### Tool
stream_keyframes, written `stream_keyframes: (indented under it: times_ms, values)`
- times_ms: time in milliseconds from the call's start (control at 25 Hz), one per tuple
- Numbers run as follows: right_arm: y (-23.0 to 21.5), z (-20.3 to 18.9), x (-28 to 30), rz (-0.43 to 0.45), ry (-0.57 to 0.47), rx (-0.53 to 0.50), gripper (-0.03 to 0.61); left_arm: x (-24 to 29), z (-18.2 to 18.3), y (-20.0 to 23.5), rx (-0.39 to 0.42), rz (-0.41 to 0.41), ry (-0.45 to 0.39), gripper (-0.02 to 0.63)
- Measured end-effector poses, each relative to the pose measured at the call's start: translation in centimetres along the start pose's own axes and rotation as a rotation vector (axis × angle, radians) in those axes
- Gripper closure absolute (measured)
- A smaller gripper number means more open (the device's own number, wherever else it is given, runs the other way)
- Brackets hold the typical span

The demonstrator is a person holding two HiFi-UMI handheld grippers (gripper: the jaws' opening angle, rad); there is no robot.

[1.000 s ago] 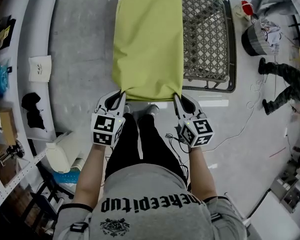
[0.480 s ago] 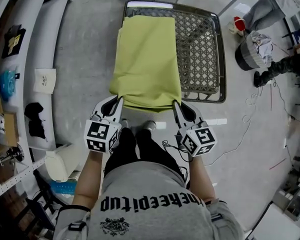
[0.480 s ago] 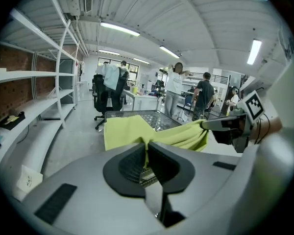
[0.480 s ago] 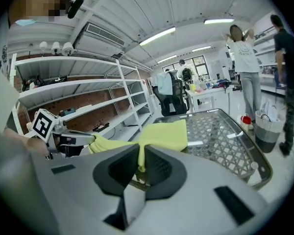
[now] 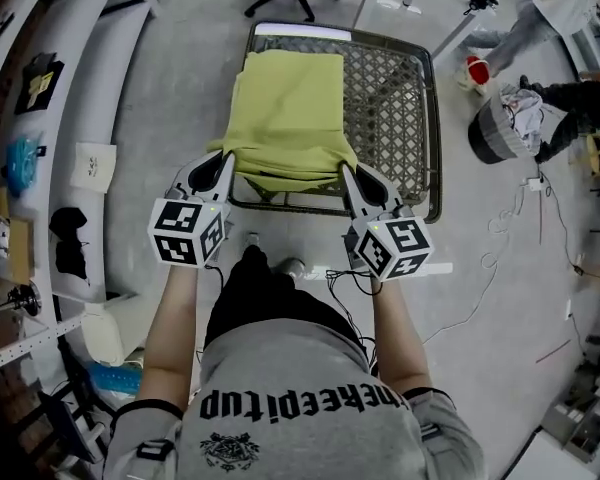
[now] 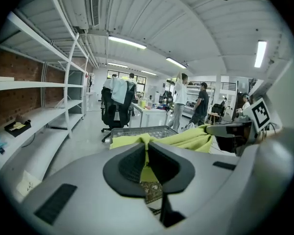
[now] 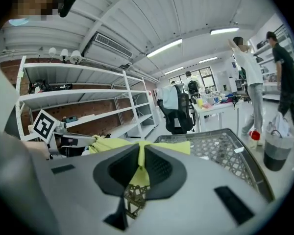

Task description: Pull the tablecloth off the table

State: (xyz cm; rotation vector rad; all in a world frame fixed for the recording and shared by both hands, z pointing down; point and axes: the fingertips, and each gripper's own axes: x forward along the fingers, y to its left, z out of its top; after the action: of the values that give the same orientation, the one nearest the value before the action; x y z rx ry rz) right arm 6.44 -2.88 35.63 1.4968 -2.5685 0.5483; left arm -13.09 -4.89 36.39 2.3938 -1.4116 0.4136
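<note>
Partly over mesh table: tablecloth

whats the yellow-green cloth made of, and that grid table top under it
Tablecloth: looks like thin woven fabric with a matte finish; it sags, folds and wrinkles softly and shows no shine.
Table: a dark, rigid lattice top with a raised rim, probably metal or hard plastic. The open diamond grid and the faint gleam on the rim suggest that, but the look leaves it open.

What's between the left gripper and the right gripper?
The near edge of the tablecloth spans from the left gripper to the right gripper, both shut on it, over the mesh table rim. The head view shows it.
</note>
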Motion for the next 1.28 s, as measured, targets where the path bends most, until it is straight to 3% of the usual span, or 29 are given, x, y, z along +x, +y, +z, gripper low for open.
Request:
stream_keyframes:
  times_ms: [560,1000,1280]
  values:
    - [-4.3,6.8,8.2,-0.037,-0.035,-0.082,0.540,8.6,6.7,4.8,-0.001,-0.025,-0.037,0.584]
    - [-10.7,9.4,16.8,-0.148,-0.010,-0.064,0.540,19.1,9.3,9.1,0.060,-0.113,0.042,0.584]
    - [-13.9,8.3,21.4,-0.205,0.040,-0.048,0.538,24.9,8.1,11.4,0.060,-0.162,0.110,0.584]
